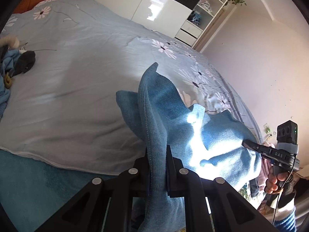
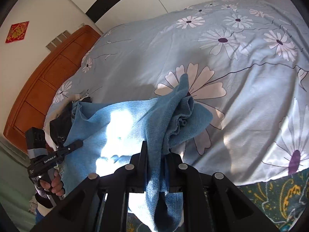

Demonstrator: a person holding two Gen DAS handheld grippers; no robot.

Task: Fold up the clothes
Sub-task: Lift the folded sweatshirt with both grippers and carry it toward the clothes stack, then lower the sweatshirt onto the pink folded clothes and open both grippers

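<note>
While both grippers pinch the blue fleece garment (image 1: 185,135), it hangs between them as a sagging span above the bed (image 1: 77,96), not lying on it. The left gripper (image 1: 157,166) has its fingers pressed on a bunched edge at the bottom centre of its view; in the right wrist view the right gripper (image 2: 156,166) clamps another bunched edge the same way. The cloth's long axis runs from one grip to the other, toward the right of the left view and the left of the right view. Neither hand is nearer; the flowered bedcover lies ahead and below both, so laying the garment flat probably means carrying it forward and down together.
</note>
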